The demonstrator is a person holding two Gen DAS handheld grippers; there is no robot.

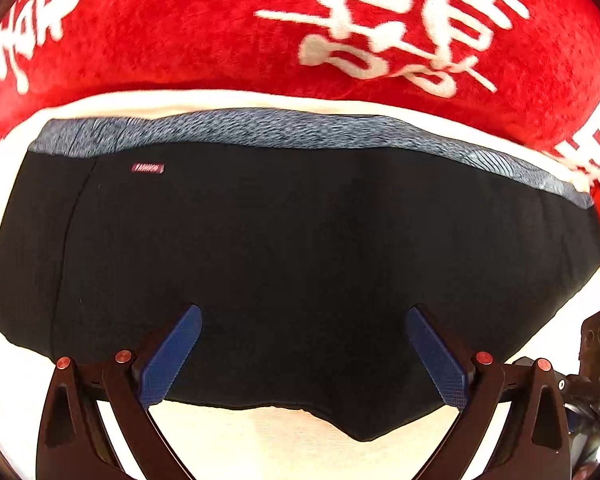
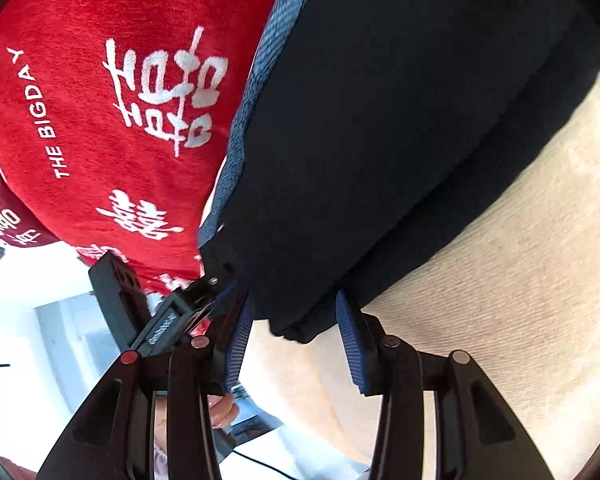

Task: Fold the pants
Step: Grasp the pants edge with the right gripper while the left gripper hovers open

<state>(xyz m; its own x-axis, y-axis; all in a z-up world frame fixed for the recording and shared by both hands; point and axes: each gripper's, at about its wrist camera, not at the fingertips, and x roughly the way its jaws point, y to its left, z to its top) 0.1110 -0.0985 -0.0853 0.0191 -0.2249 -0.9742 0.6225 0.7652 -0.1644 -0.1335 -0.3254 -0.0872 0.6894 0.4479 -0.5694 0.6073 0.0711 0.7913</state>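
Note:
The black pants (image 1: 292, 248) lie folded on a cream cloth surface (image 1: 284, 444), with a grey knit waistband (image 1: 300, 130) along the far edge and a small red label (image 1: 148, 168) at the upper left. My left gripper (image 1: 303, 316) is open, its blue pads (image 1: 172, 360) hovering over the near edge of the pants. In the right wrist view the pants (image 2: 380, 140) show from the side. My right gripper (image 2: 296, 304) is open, with a corner of the folded pants between its pads (image 2: 354, 344).
A red plush blanket with white characters (image 1: 220, 32) lies behind the pants; it also shows in the right wrist view (image 2: 120, 100). The left gripper's body (image 2: 164, 324) is beside my right one. The cream surface (image 2: 500, 300) extends to the right.

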